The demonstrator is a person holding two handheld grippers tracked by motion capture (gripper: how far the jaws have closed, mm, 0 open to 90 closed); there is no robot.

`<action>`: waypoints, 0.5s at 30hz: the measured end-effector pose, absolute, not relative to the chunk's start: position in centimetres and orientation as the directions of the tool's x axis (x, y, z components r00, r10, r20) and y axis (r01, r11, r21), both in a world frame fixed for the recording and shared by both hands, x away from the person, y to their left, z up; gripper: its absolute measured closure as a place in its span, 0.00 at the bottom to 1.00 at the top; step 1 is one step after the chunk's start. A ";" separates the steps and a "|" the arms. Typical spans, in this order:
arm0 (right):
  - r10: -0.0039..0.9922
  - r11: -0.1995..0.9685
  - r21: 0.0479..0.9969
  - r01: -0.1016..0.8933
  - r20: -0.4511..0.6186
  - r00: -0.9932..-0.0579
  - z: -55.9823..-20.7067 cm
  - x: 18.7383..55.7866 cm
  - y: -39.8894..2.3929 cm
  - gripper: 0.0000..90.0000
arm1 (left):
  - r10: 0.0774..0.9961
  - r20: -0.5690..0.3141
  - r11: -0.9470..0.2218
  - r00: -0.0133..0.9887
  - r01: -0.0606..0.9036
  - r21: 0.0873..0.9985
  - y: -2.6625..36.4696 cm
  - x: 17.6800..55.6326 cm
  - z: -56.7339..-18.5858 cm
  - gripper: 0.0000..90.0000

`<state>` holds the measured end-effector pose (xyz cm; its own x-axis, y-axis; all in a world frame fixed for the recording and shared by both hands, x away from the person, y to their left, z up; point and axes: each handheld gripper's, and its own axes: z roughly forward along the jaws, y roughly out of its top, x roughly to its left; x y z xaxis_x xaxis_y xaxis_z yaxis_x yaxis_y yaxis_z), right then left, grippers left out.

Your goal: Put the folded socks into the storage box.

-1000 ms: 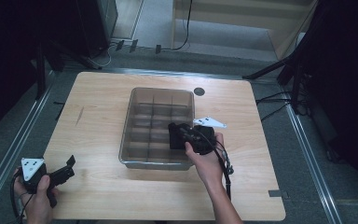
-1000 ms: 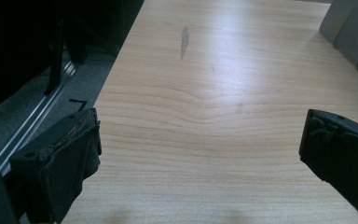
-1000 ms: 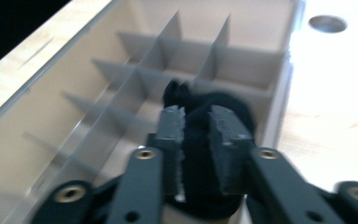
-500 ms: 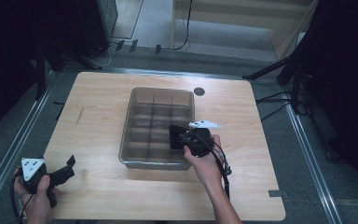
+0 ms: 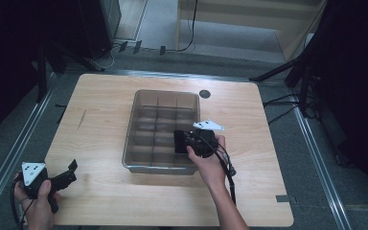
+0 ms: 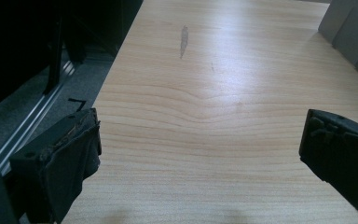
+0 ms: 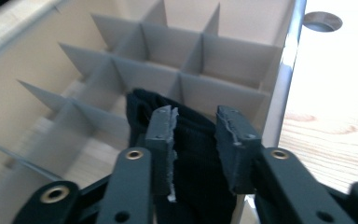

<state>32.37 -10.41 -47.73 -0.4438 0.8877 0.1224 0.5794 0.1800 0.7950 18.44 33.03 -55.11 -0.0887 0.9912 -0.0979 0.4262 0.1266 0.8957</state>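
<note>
Where the dividers cross inside the clear plastic box, they split it into small compartments, and a dark folded cloth sits in one along the box's right wall, toward its near end. The right gripper has just been opening; the cloth lies between its jaws, and there is a gap between it and the right-hand pad. The box stands in the middle of a pale wooden table with a small round hole beyond its far right corner. Grey floor, cables and dark stands surround the table. At the near left corner, the left gripper hovers over bare wood, jaws spread wide with nothing between them.
</note>
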 end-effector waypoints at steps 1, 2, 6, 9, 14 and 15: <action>0.884 0.159 0.804 0.572 0.142 -0.445 -47.6 32.3 -10.6 0.71 | 0.991 -0.097 0.126 -0.089 0.426 0.896 33.0 18.4 -55.1 0.00; 0.882 0.146 0.813 0.564 0.151 -0.446 -47.3 32.2 -10.8 0.69 | 0.991 -0.097 0.126 -0.089 0.426 0.896 33.0 18.4 -55.1 0.00; 0.894 0.114 0.865 0.488 0.125 -0.431 -46.1 31.7 -11.9 0.50 | 0.991 -0.096 0.125 -0.090 0.426 0.896 33.0 18.5 -55.1 0.00; 0.903 0.111 0.877 0.467 0.107 -0.416 -45.9 31.7 -12.6 0.39 | 0.991 -0.094 0.124 -0.090 0.426 0.896 33.0 18.5 -55.1 0.00; 0.936 0.140 0.881 0.452 0.031 -0.350 -45.9 31.7 -14.6 0.22 | 0.992 -0.092 0.121 -0.089 0.426 0.897 32.9 18.4 -55.1 0.00; 0.942 0.137 0.865 0.482 0.037 -0.334 -46.1 31.6 -15.4 0.16 | 0.992 -0.092 0.121 -0.089 0.426 0.897 32.9 18.5 -55.1 0.00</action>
<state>31.64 -15.42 -46.07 -0.3335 0.9420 0.0369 0.4822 0.1368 0.8653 18.45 32.93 -55.12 -0.0893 0.9918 -0.0916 0.4256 0.1212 0.8968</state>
